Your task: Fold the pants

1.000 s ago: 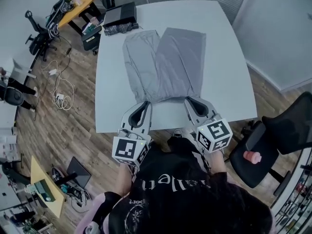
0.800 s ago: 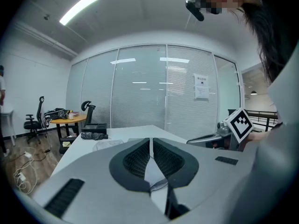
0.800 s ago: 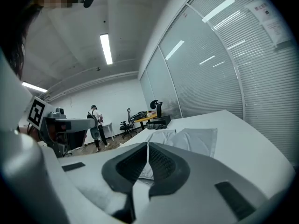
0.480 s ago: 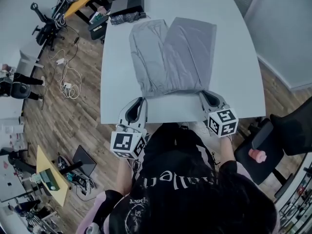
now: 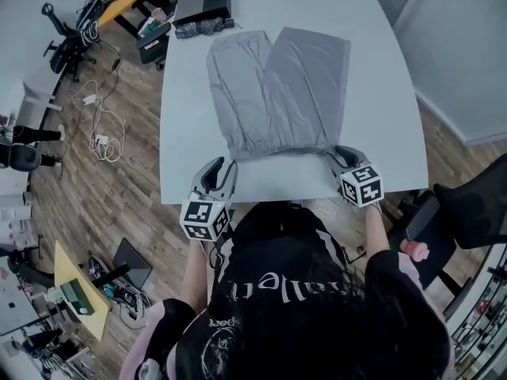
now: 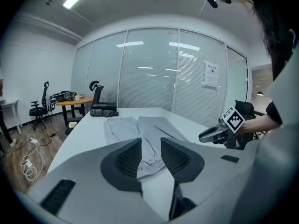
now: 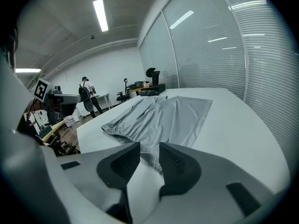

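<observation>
Grey pants (image 5: 277, 93) lie flat on the white table (image 5: 380, 93), waistband toward me, both legs pointing away. My left gripper (image 5: 226, 163) is low at the waistband's left corner, and its jaws have just been opening. The left gripper view shows that gripper (image 6: 150, 146) with a gap and the pants (image 6: 140, 134) just beyond its tips. My right gripper (image 5: 337, 150) is at the waistband's right corner, its jaws also just opened. Its own view shows the right gripper (image 7: 149, 148) with the waistband edge of the pants (image 7: 163, 115) in the gap, not pinched.
A black box (image 5: 202, 6) and a dark bundle of cloth (image 5: 198, 28) sit at the table's far left corner. A black office chair (image 5: 467, 212) stands to my right. Cables lie on the wood floor (image 5: 103, 141) at left. A person (image 7: 88, 97) stands far off.
Both grippers have come down toward the table at the waistband corners, and their jaws have gone from shut to parted. The pants have not moved.
</observation>
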